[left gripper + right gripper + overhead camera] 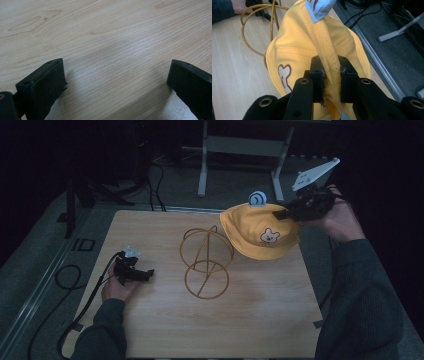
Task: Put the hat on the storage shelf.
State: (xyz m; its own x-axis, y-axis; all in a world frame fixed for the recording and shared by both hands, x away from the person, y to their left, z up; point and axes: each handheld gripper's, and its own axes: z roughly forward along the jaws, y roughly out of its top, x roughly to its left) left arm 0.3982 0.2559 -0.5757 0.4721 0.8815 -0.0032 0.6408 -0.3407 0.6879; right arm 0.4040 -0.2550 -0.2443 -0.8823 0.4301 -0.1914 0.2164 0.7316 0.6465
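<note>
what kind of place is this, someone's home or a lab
Likely a lab or recording workspace, not a home: a bare wooden table on grey carpet, black cables trailing over the floor, a metal stand behind, and a dark surround.

Gold wire stand (206, 262) sits mid table (260, 320), blocking straight path across. Yellow hat (257, 230) hangs just beside stand. Bare wood near front edge.
</note>
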